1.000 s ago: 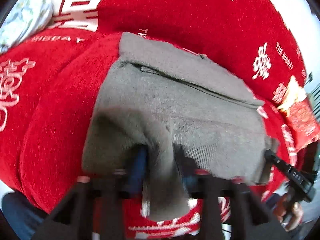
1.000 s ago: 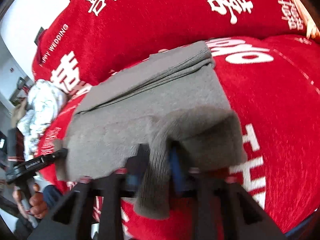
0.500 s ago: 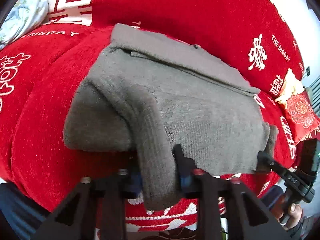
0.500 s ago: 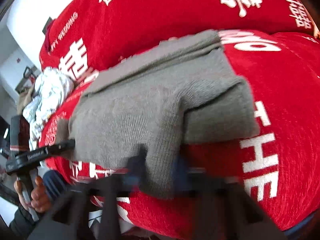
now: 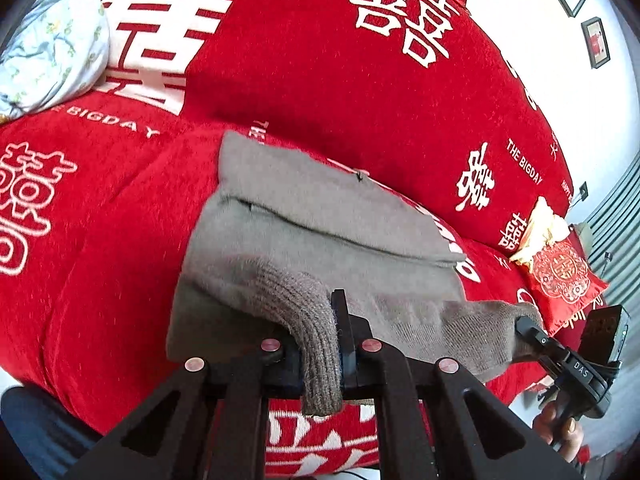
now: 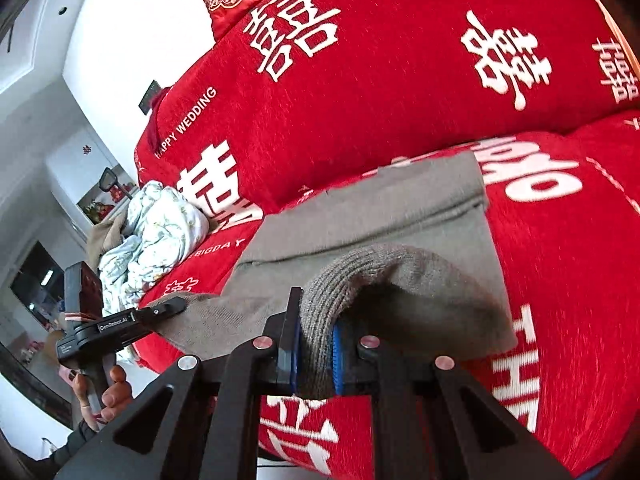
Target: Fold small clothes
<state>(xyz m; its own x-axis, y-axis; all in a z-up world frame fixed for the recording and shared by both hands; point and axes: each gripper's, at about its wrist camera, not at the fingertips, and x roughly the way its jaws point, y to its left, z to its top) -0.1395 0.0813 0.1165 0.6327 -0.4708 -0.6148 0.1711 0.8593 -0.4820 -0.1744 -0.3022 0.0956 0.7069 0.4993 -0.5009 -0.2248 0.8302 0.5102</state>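
A grey knitted garment [image 5: 320, 240] is lying across the middle of the frame on a red sofa cover [image 5: 320, 80] printed with white characters. At the bottom centre, the left gripper [image 5: 320, 344] is pinching the garment's ribbed edge, its jaws having just been closing on the knit — that corner is standing raised. In the right wrist view, the right gripper [image 6: 314, 344] is clamping the other ribbed corner likewise. A pale floral bundle [image 5: 52, 48] is sitting at upper left.
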